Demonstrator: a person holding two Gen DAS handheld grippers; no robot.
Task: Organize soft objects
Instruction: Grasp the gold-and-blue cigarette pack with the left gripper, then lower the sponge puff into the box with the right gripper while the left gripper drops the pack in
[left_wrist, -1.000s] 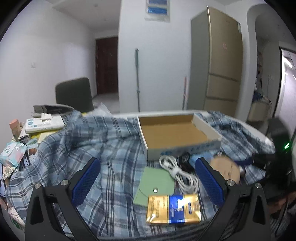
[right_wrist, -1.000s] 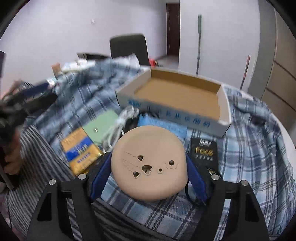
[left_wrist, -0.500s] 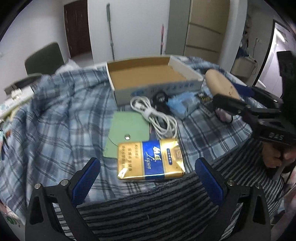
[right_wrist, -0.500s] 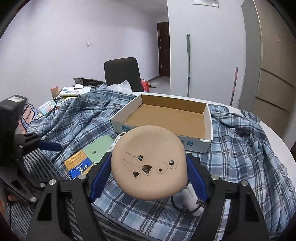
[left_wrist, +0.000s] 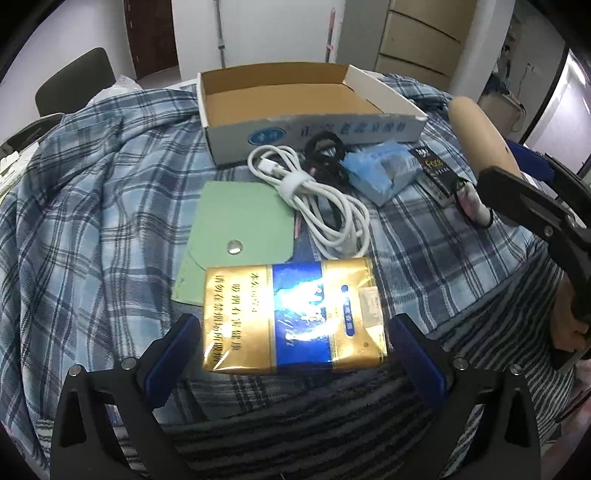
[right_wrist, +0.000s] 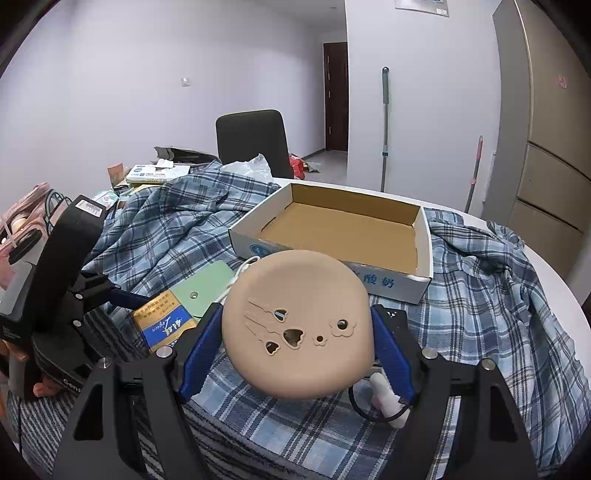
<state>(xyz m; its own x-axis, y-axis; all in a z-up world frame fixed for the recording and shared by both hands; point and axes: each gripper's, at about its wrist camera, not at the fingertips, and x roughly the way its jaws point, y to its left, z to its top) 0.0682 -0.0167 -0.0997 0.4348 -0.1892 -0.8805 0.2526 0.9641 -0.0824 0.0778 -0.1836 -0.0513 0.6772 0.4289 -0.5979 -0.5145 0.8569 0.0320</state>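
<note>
Fingers of the right gripper (right_wrist: 295, 350) are pressed against both sides of a tan round pad (right_wrist: 297, 325), which is held clear of the plaid cloth (right_wrist: 480, 295) near the cardboard box (right_wrist: 424, 254). The left gripper (left_wrist: 295, 358) is spread wide around a gold-and-blue pack (left_wrist: 291, 314), its pads apart from it; the pack is lying at the cloth's near edge, overlapping a green pouch (left_wrist: 236, 225).

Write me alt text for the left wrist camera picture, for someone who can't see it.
The open left gripper hangs over a gold and blue pack lying on a blue plaid shirt. Beyond lie a green pouch, a coiled white cable and an empty cardboard box.
</note>
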